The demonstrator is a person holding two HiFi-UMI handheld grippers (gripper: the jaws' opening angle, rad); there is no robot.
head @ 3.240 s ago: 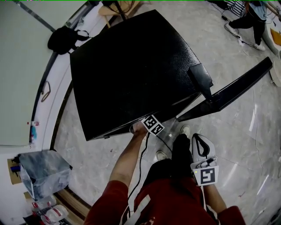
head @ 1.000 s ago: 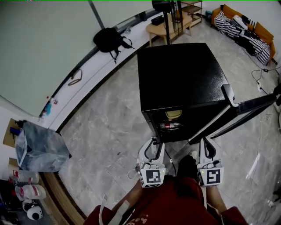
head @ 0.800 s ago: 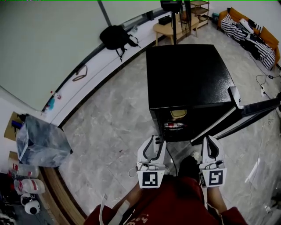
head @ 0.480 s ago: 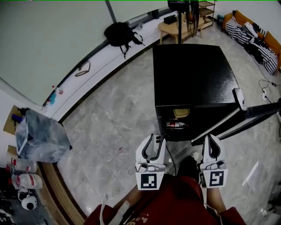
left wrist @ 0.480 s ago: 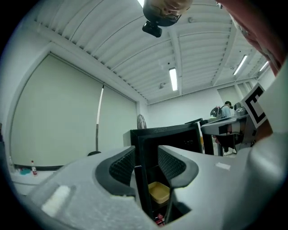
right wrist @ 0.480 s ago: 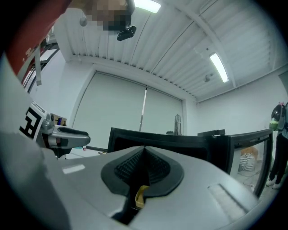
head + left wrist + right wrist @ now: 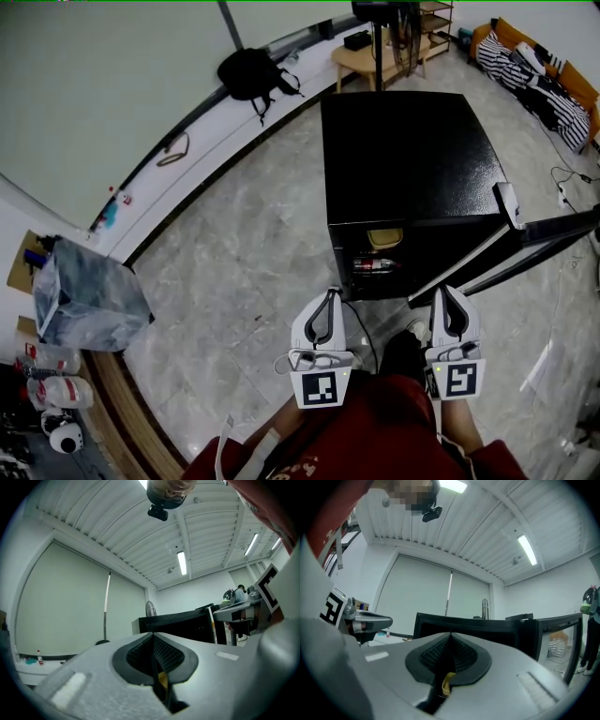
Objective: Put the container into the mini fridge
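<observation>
The black mini fridge [image 7: 403, 159] stands on the floor with its door [image 7: 525, 248] swung open to the right. On its upper shelf sits a yellowish container [image 7: 384, 240], and below it lies a bottle with a red label [image 7: 373, 265]. My left gripper [image 7: 329, 292] hangs just in front of the open fridge, apart from it. Its jaws have just been closing, and in the left gripper view the left gripper [image 7: 152, 637] is shut with nothing between its pads. My right gripper [image 7: 447, 290] is level beside it, near the door's lower edge. The right gripper [image 7: 450, 634] is shut and empty too.
A grey plastic-lined bin [image 7: 84, 295] stands at the far left by the wall. A black backpack [image 7: 253, 73] lies at the back, with a wooden table [image 7: 384, 52] and a striped cushion [image 7: 534, 70] behind the fridge. The person's shoe [image 7: 417, 330] is between the grippers.
The left gripper has come out of the fridge and drawn back beside the right one. Its jaws stood open half a second ago and are now shut.
</observation>
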